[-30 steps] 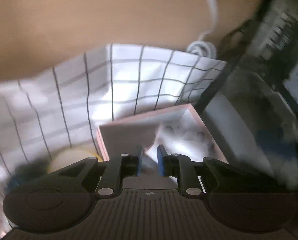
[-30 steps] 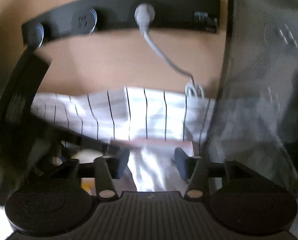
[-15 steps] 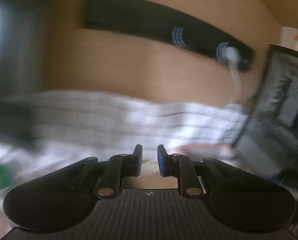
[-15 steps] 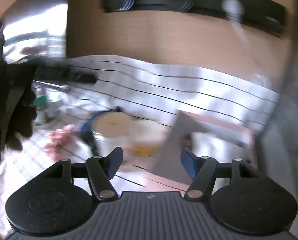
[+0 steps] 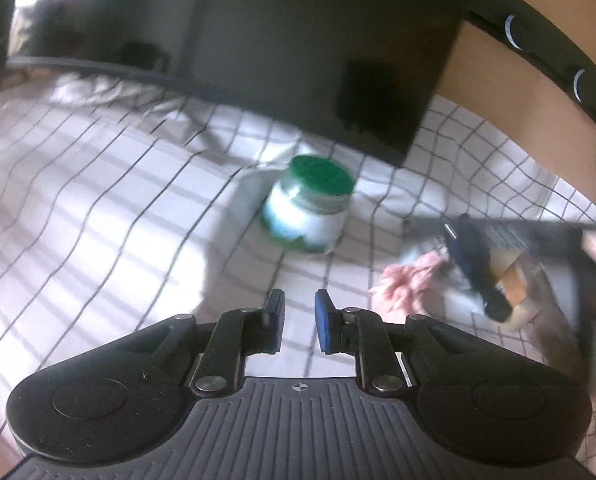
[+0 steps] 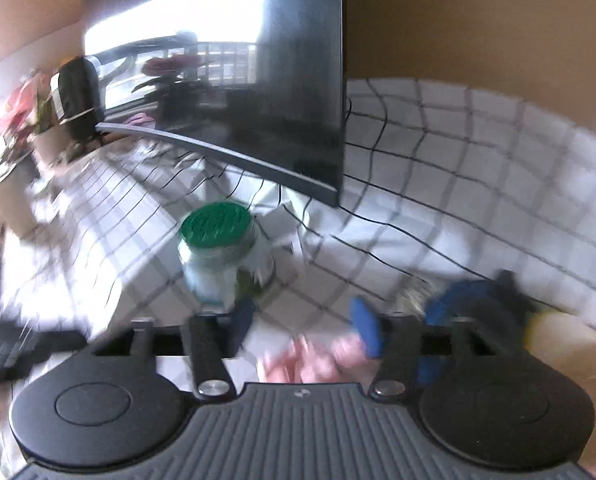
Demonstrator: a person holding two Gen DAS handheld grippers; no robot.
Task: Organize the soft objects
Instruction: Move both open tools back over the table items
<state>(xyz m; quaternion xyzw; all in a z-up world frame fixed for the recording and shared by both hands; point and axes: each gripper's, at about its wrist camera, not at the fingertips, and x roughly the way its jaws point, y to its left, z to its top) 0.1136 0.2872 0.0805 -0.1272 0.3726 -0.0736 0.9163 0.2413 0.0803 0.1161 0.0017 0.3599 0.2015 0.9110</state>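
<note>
A pink fluffy soft object [image 5: 410, 280] lies on the checked cloth, right of my left gripper [image 5: 299, 322], whose jaws stand narrowly apart with nothing between them. In the right wrist view the pink object [image 6: 318, 360] lies just under my right gripper [image 6: 306, 328], which is open wide and empty. A blue soft object [image 6: 470, 300] lies to its right; in the left wrist view it [image 5: 474, 264] lies beside the pink one. The other gripper [image 5: 538, 232] reaches in from the right, blurred.
A jar with a green lid [image 5: 310, 208] stands on the checked cloth [image 5: 98, 208], also in the right wrist view [image 6: 216, 248]. A dark monitor [image 6: 258, 100] stands behind it with a cable [image 6: 378, 216] running across the cloth. A yellow-tan object [image 6: 554, 328] sits at the far right.
Both grippers have swung left, away from the pink box, and now face the jar and monitor. The right gripper stays open over the pink object; the left jaws keep their narrow gap.
</note>
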